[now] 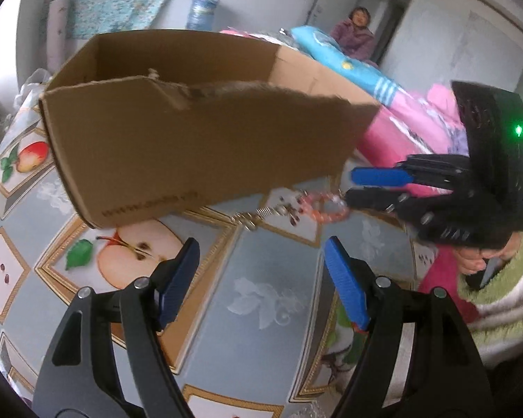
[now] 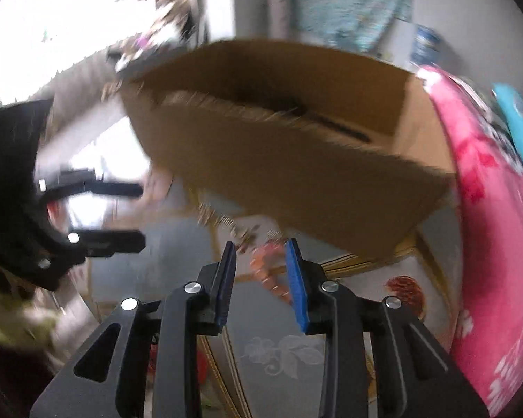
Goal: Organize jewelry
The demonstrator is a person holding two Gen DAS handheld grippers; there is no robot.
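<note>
An orange beaded bracelet (image 1: 327, 216) lies on the fruit-print tablecloth (image 1: 261, 285) just in front of an open-topped cardboard box (image 1: 191, 146). A silver chain piece (image 1: 261, 213) lies to its left. My right gripper (image 1: 349, 185) reaches in from the right, jaws apart, with its lower tip at the bracelet. In the blurred right wrist view the bracelet (image 2: 266, 261) shows in the gap of that gripper (image 2: 260, 245), and neither pad presses on it. The box (image 2: 279, 160) stands behind. My left gripper (image 1: 261, 244) hovers wide open over bare cloth, short of the jewelry, and shows at the left (image 2: 143, 215).
Pink bedding (image 1: 401, 132) and a blue pillow (image 1: 348, 62) are piled right of the box. A person (image 1: 355, 35) sits at the back by a doorway. A fuzzy green sleeve (image 1: 498, 296) holds the right gripper. The table's edge curves away at the left.
</note>
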